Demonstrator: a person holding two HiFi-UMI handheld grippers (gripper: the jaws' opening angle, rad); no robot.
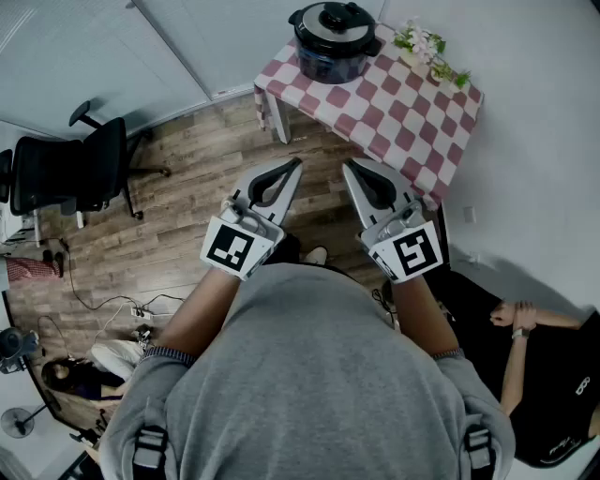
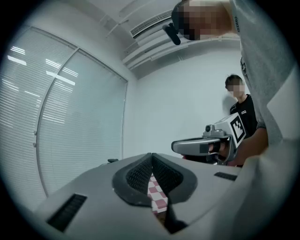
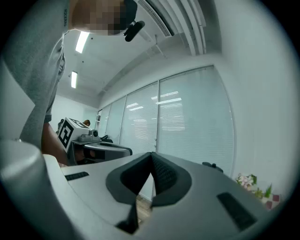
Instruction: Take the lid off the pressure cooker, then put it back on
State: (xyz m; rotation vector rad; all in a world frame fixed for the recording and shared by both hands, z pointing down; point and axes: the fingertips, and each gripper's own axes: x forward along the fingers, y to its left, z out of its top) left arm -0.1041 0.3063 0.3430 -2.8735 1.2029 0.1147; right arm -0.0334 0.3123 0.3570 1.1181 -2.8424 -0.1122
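Observation:
A dark pressure cooker (image 1: 332,43) with its lid (image 1: 335,20) on stands on a small table with a red and white checked cloth (image 1: 403,103), far ahead of me in the head view. My left gripper (image 1: 296,164) and right gripper (image 1: 346,165) are held level side by side over the wooden floor, well short of the table. Both are shut with nothing between the jaws. In the left gripper view the left gripper (image 2: 151,154) has its tips touching, and a strip of checked cloth (image 2: 156,193) shows below. The right gripper (image 3: 151,153) is likewise closed in its own view.
A black office chair (image 1: 80,169) stands on the floor at the left. Flowers (image 1: 427,49) sit on the table's far right corner. One person (image 1: 548,375) stands close on my right, another sits low at the left (image 1: 80,375). Cables and a power strip (image 1: 141,314) lie on the floor.

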